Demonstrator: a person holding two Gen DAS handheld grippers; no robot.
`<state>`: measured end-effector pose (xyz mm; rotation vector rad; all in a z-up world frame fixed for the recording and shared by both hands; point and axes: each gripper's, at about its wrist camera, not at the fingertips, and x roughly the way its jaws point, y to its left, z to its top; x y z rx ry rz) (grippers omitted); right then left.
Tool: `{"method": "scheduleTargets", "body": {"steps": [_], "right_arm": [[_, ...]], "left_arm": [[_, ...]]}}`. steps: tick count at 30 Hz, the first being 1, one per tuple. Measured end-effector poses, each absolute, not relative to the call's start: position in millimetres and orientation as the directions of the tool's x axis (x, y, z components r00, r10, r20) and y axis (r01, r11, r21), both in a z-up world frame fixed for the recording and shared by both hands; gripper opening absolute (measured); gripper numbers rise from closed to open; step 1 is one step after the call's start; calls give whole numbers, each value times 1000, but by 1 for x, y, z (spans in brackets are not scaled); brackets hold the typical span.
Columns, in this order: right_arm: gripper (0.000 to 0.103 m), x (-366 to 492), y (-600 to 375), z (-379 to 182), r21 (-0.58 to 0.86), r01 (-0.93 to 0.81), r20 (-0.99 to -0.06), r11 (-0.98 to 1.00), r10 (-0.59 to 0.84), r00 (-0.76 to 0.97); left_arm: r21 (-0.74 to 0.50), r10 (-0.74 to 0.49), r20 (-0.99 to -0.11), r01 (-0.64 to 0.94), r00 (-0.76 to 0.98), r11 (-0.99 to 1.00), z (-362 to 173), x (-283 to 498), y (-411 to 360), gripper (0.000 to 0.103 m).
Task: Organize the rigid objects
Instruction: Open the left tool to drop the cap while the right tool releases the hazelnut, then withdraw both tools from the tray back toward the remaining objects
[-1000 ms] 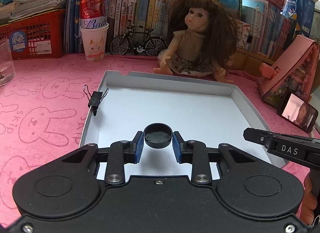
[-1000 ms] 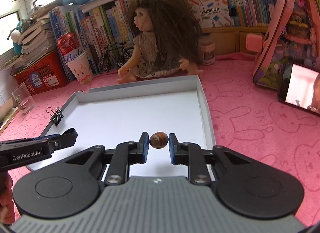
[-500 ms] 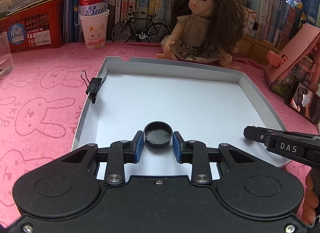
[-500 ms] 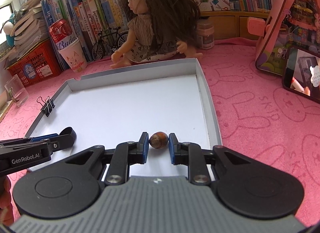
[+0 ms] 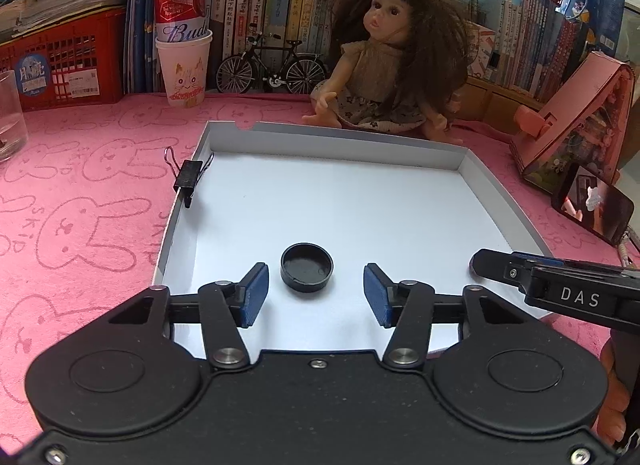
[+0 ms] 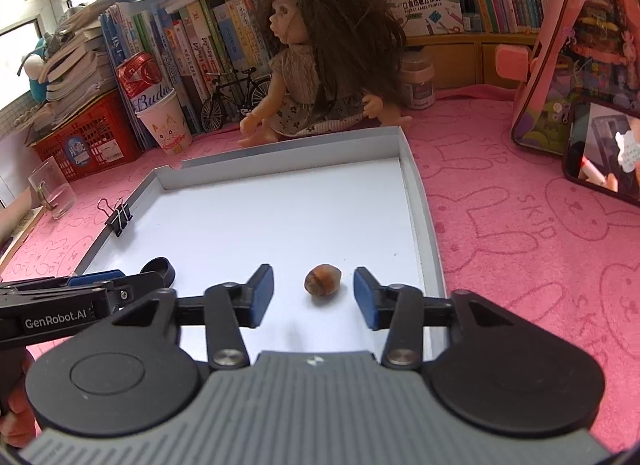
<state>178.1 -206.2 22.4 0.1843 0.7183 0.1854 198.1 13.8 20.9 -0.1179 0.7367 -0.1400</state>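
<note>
A small black round cap (image 5: 307, 267) lies on the floor of the shallow white tray (image 5: 360, 153). It sits between the blue pads of my left gripper (image 5: 314, 293), whose jaws are opening and stand clear of it. A brown hazelnut (image 6: 322, 280) rests on the same tray (image 6: 424, 241) near its right wall. My right gripper (image 6: 314, 295) is opening too, with the nut loose between its pads. The cap (image 6: 160, 267) also shows in the right wrist view, partly behind the left gripper's finger.
A black binder clip (image 5: 190, 177) grips the tray's left wall. Behind the tray sit a doll (image 5: 392, 65), a model bicycle (image 5: 272, 71), a paper cup holding a red can (image 5: 184, 65) and shelves of books. A phone (image 5: 592, 203) and pink case (image 5: 576, 121) stand at right, a glass (image 5: 10, 117) at left.
Both grippers have opened. The cap and the hazelnut, gripped before, now lie free on the tray floor between the parted pads.
</note>
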Motion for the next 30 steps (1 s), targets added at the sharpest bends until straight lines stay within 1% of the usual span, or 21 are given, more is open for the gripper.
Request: {"method": "scheduleTargets", "body": {"steps": [4, 6, 8, 9, 10, 12, 17, 24, 30], "right_arm": [[68, 167, -208, 27, 225, -115, -622, 968, 233, 747], [72, 162, -209, 30, 221, -118, -613, 968, 232, 755], [78, 155, -210, 34, 218, -127, -599, 968, 235, 766], [79, 152, -210, 35, 216, -131, -592, 967, 237, 771], [82, 148, -210, 37, 213, -136, -585, 967, 238, 776], [84, 140, -210, 40, 209, -146, -570, 967, 242, 785], [87, 123, -212, 45, 203, -158, -545, 966, 245, 802], [91, 101, -214, 48, 201, -160, -517, 966, 244, 821], [97, 82, -213, 46, 195, -165, -501, 967, 243, 831]], "left_arm": [[-163, -181, -638, 98, 748, 982, 27, 185, 15, 65], [-162, -186, -623, 108, 759, 981, 31, 177, 16, 72], [-157, -190, -608, 117, 771, 981, 34, 169, 15, 77], [-153, -190, -600, 122, 777, 981, 36, 164, 14, 80], [-150, -191, -594, 126, 781, 981, 38, 160, 14, 81], [-142, -196, -580, 139, 791, 980, 41, 150, 12, 84], [-117, -198, -554, 160, 808, 980, 45, 130, 9, 87], [-126, -218, -531, 178, 819, 976, 45, 104, 11, 88], [-113, -214, -498, 182, 840, 977, 44, 83, 12, 90]]}}
